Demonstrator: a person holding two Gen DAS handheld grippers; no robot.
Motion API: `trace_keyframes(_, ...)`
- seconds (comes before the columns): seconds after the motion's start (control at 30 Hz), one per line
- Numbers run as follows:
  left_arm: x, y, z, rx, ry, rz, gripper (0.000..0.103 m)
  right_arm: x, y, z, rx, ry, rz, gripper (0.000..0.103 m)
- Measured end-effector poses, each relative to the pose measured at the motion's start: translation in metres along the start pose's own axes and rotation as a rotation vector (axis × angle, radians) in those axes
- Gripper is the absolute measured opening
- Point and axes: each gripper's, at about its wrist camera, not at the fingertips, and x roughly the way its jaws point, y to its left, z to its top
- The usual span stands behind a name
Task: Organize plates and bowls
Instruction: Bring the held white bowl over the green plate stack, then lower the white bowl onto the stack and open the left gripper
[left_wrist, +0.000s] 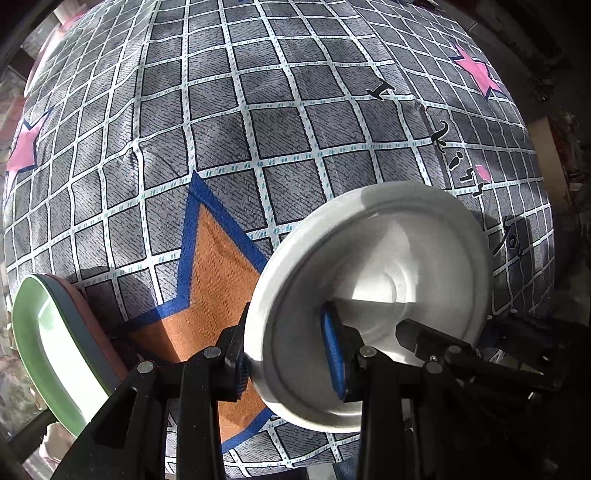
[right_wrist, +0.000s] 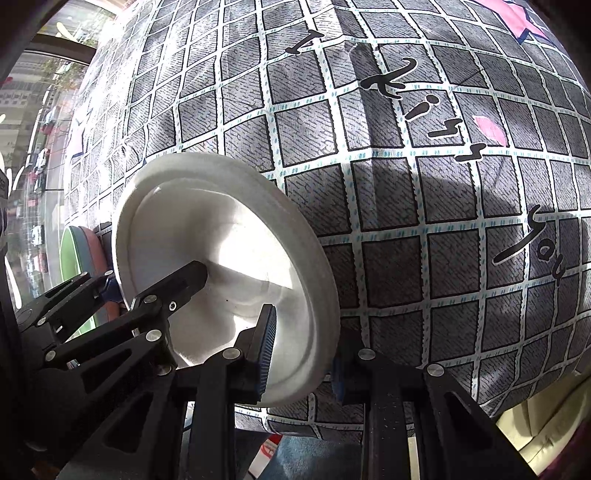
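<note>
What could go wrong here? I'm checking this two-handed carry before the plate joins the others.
1. Both tongs, left and right, pinch only opposite rims of the white plate; uneven pulling could let it slip out.
2. The plate hangs tilted above the checked cloth, so a drop would land edge-first.
3. The green plate stack lies near the cloth's edge; a bump might shift it.

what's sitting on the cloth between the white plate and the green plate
Nothing: in the left wrist view only bare cloth, its orange star, separates the white plate from the green plate.
</note>
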Motion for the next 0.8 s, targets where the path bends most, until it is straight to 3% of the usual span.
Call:
trace_keyframes(0.47, -0.046, 0.051, -0.010, -0.073, -0.083, 0.022, 0.037, -0.006, 0.073, -0.008, -0.089, -0.048, 0.007, 0.029)
trace_keyframes(0.5, -0.052, 0.069, -0.026, -0.081, -0.090, 0.023, 0.037, -0.006, 0.080, -0.005, -0.099, -0.052, 0.008, 0.029)
trace_keyframes(0.8, -0.082, 0.128, -0.047, -0.176, -0.144, 0.076, 0.037, 0.005, 0.156, -0.005, -0.201, -0.065, 0.045, 0.029)
